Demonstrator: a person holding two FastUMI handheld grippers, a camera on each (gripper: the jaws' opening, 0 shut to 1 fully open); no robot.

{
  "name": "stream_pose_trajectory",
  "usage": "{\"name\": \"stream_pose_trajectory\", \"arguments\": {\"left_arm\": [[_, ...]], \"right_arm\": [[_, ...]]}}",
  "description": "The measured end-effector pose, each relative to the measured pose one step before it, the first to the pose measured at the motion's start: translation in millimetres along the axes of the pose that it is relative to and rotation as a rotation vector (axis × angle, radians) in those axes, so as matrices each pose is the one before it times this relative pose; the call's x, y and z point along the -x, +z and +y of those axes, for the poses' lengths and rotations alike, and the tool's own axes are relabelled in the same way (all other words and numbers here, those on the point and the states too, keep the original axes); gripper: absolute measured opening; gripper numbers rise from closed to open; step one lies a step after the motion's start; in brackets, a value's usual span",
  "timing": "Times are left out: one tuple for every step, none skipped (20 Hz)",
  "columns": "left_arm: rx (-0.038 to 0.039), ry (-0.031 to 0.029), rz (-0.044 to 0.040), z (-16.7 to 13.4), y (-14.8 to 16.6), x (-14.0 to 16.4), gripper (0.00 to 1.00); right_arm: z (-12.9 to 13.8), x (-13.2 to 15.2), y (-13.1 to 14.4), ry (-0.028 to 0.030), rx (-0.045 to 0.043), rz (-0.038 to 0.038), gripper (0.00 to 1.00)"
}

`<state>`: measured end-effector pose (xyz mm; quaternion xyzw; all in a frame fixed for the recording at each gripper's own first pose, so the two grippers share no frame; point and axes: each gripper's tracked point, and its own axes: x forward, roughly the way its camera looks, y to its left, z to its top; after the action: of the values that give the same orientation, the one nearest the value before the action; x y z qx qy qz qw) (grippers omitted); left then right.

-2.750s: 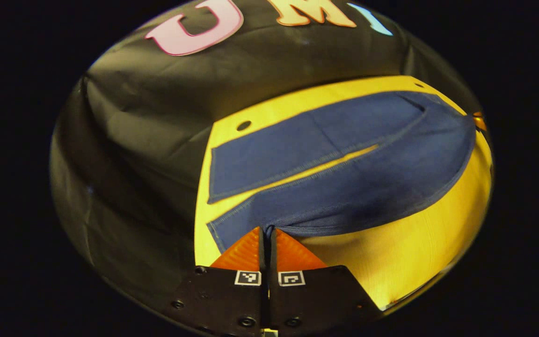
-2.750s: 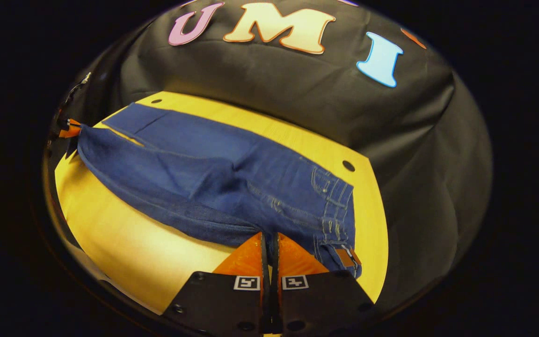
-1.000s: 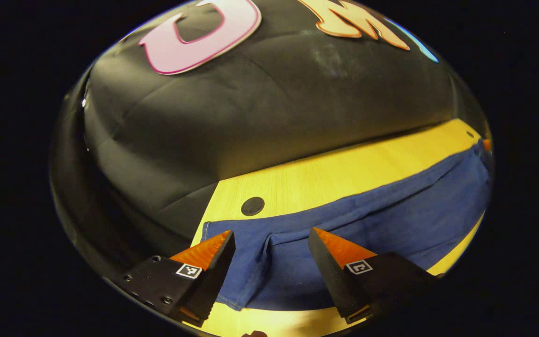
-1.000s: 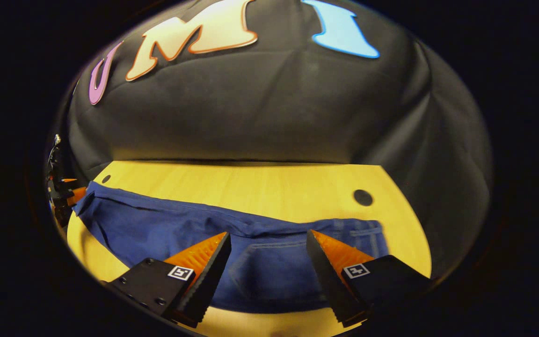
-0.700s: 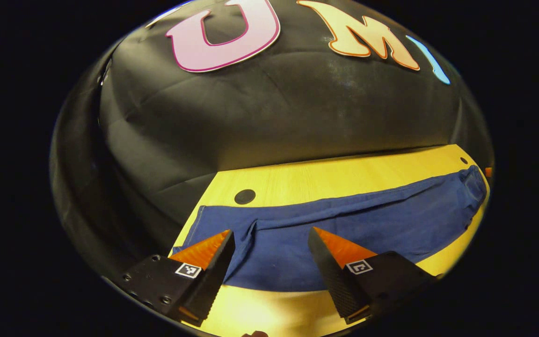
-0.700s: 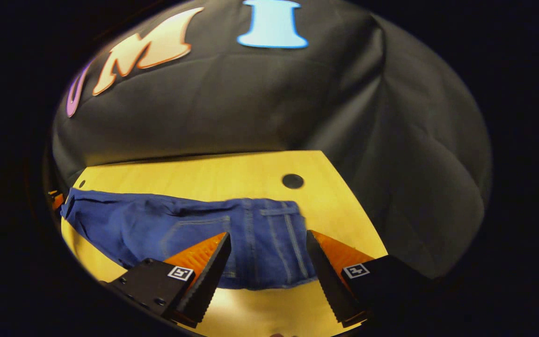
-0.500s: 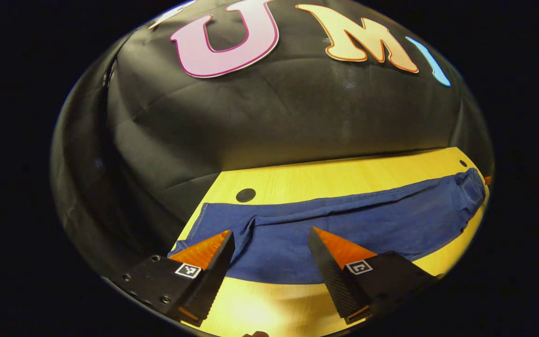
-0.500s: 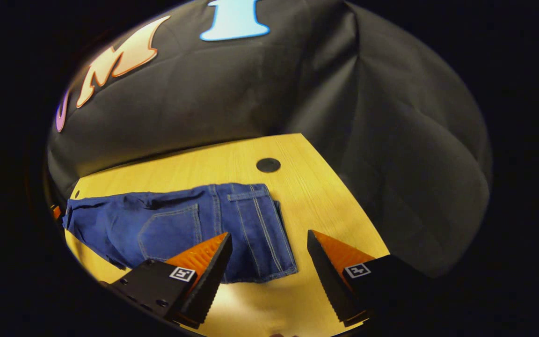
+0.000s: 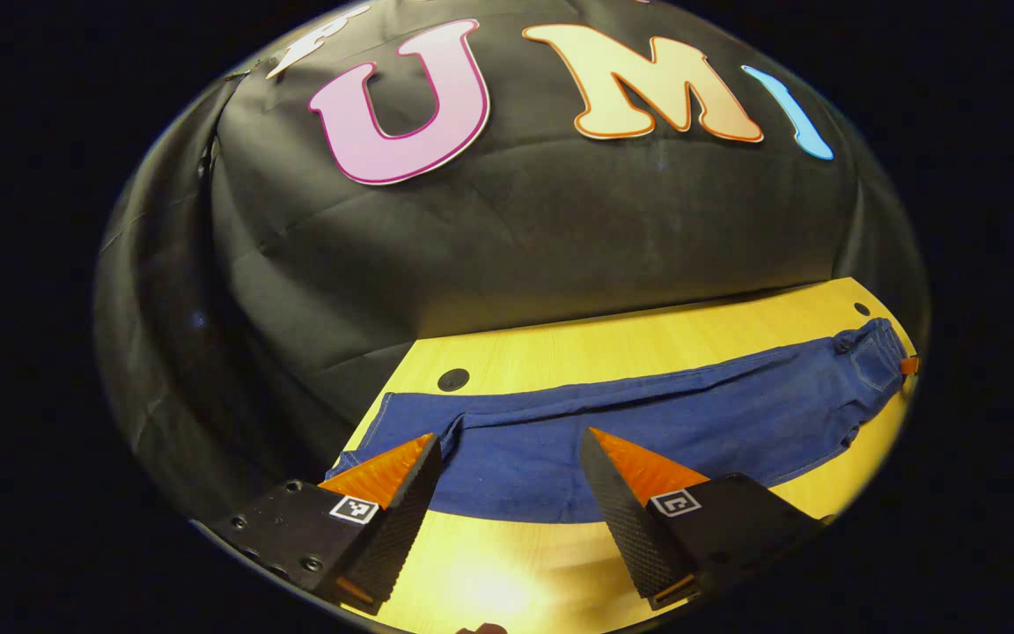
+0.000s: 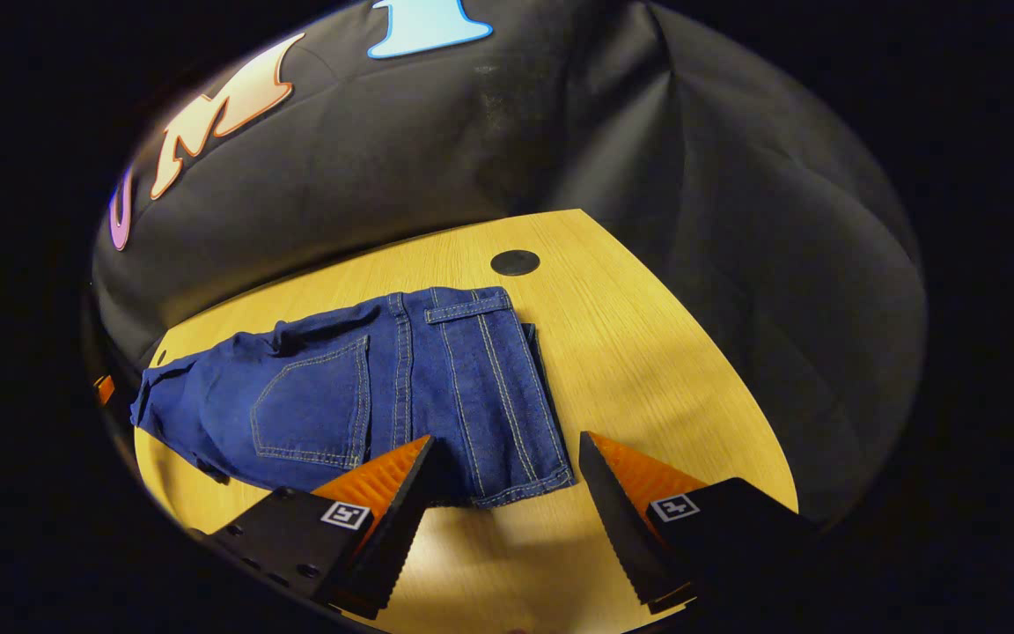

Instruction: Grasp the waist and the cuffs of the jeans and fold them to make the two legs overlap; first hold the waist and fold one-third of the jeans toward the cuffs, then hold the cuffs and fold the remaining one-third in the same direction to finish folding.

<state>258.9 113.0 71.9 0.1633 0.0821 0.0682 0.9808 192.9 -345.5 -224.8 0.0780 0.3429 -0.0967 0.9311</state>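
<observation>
So the jeans [image 9: 648, 423] are lying flat on the yellow wooden desk [image 9: 613, 339], legs already stacked one over the other, stretched out as one long strip. In the left gripper view the strip runs from the cuffs [image 9: 384, 431] at about 7 o'clock across to the waist [image 9: 877, 352] over at 3 o'clock, right by the desk's far corner. The left gripper [image 9: 507, 445] hangs just above the cuff end with its jaws spread wide, nothing between them, and the near hem of the leg sits in the gap.

In the right gripper view you get the waist end up close: back pocket [image 10: 309, 405] at roughly 9 o'clock, the waistband [image 10: 529, 387] with its belt loop running up toward 12. The right gripper [image 10: 507, 449] has its jaws wide apart too, holding nothing, with the near corner of the waistband lying between the fingers [image 10: 384, 493].

There's a round dark hole [image 10: 515, 261] in the desk just past the waistband at 12 o'clock, and another hole [image 9: 452, 379] near the cuffs in the left gripper view. A tiny bit of the other gripper [image 9: 909, 364] peeks in at 3 o'clock beside the waist.
</observation>
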Motion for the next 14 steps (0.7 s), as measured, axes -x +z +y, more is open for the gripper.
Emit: {"name": "stream_pose_trajectory", "arguments": {"left_arm": [[0.00022,-0.00543,-0.00687,0.01,-1.51,-1.86,0.95],[-0.003,-0.00005,-0.00113,1.12,-2.0,0.46,0.96],[-0.00766,0.00246,0.00795,1.52,-2.86,-0.43,0.96],[-0.00822,0.00525,0.00797,-0.54,-0.39,1.3,0.96],[-0.00606,0.00266,0.00589,-0.29,-0.09,0.67,0.95],[-0.00192,0.00219,0.00265,-1.55,0.67,0.53,0.95],[0.00146,-0.00348,0.0038,-0.83,0.35,-1.9,0.96],[0.00182,0.00122,0.00346,1.11,-0.32,-0.91,0.96],[0.00107,0.00261,0.00887,0.72,-1.12,-0.72,0.95],[0.00118,0.00373,0.00949,-0.19,-1.67,0.06,0.95],[0.00384,0.00117,0.0087,-0.05,-0.51,-1.47,0.95],[0.00734,-0.00159,0.0042,-0.92,-3.09,-0.48,0.95],[0.00732,-0.00284,0.00472,0.24,-0.51,-0.69,0.95],[0.00481,-0.00255,0.00025,0.1,-0.45,-0.55,0.96]], "right_arm": [[3.58,-0.26,-0.38,0.01355,-0.00964,-0.00025,0.98],[0.05,-3.32,-2.1,0.00614,-0.00594,-0.00078,0.94],[0.82,-1.03,-1.74,0.00799,-0.01359,-0.00304,0.97],[-0.32,0.77,0.03,0.00472,-0.01332,-0.00247,0.9],[-1.09,0.71,-0.13,0.00233,-0.00539,-0.01379,0.95],[-0.91,-1.05,-1.88,0.00414,-0.00246,-0.00305,0.88],[1.78,0.73,-0.5,0.01068,-0.01039,-0.01067,0.89],[3.32,-1.35,-1.61,0.01906,-0.01086,-0.0129,0.89],[3.78,0.65,-4.05,0.00855,-0.01509,0.00107,0.79],[3.2,0.08,1.84,0.00186,-0.00474,-0.01041,0.69],[-0.07,-1.02,-2.71,-0.00752,0.00043,0.00326,0.59],[0.73,-1.32,-0.81,-0.00957,-0.00937,0.01137,0.48],[0.79,3.0,-0.22,-0.0023,-0.00372,-0.00211,0.42],[0.38,0.65,0.38,-0.00233,0.00521,-0.00787,0.4]]}}
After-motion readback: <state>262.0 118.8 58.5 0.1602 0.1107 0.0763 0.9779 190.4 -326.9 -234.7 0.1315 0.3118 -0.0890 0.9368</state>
